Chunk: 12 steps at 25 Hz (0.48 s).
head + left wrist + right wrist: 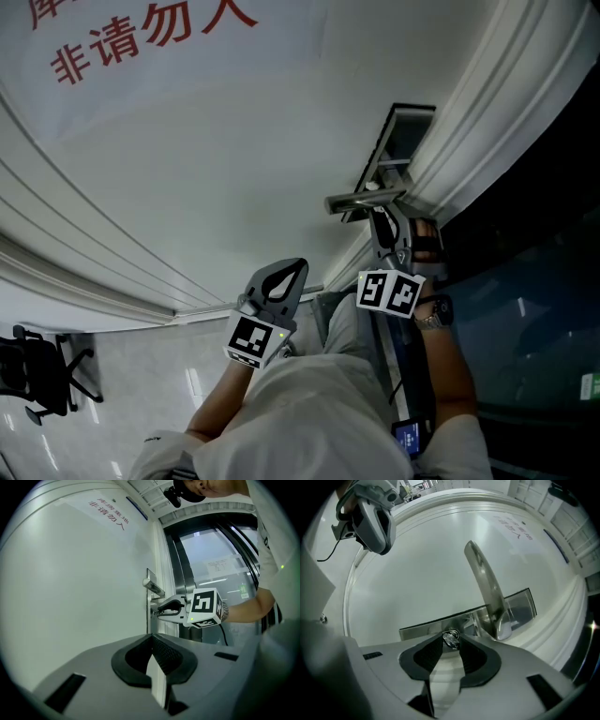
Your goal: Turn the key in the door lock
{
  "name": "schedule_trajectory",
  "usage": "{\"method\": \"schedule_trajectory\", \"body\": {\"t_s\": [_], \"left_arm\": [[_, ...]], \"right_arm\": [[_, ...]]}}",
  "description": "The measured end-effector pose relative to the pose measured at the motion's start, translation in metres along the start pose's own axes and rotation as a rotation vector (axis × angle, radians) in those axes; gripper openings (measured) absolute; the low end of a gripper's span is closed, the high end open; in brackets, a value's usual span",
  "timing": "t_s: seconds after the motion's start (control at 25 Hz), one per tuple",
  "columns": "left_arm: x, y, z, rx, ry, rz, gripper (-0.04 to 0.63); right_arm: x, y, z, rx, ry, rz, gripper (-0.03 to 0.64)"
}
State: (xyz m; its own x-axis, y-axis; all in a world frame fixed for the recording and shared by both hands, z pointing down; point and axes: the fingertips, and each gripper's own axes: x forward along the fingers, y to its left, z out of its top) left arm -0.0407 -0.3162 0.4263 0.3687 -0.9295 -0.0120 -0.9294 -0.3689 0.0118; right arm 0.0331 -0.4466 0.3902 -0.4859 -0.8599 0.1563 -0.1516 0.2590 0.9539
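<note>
While the key (451,638) sits in the keyhole of the metal lock plate (424,630), we find its head between the tips of the right gripper (451,645). The jaws stand apart on either side of the key and are not clamped on it. On the same plate, just right of the key, the lever handle (485,588) juts out from the door.

We see the plate fixed near the right edge of a white door (234,169). Far up the door there is red Chinese writing (141,42). In the head view we read the lower row as 非请勿入, while the row above it is cut off by the frame's edge.

Left of the right gripper and held back from the door, the left gripper (151,639) points at the bare door panel with its jaws together and nothing between them. Each gripper carries a cube of black-and-white square markers (389,292).

We note a wristwatch (433,317) on the right wrist. Right of the door stands a glass panel (206,545) bearing a paper sheet (219,566) whose print is too small to read. At the head view's far left, a black office chair (37,370) stands on the pale floor.
</note>
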Motion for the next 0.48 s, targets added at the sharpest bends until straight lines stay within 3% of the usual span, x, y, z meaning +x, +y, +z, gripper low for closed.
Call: {"method": "schedule_trajectory", "body": {"t_s": [0.48], "left_arm": [[0.0051, -0.0044, 0.0018, 0.013, -0.008, -0.029, 0.005]], "right_arm": [[0.0034, 0.0017, 0.0006, -0.128, -0.011, -0.047, 0.097]]}}
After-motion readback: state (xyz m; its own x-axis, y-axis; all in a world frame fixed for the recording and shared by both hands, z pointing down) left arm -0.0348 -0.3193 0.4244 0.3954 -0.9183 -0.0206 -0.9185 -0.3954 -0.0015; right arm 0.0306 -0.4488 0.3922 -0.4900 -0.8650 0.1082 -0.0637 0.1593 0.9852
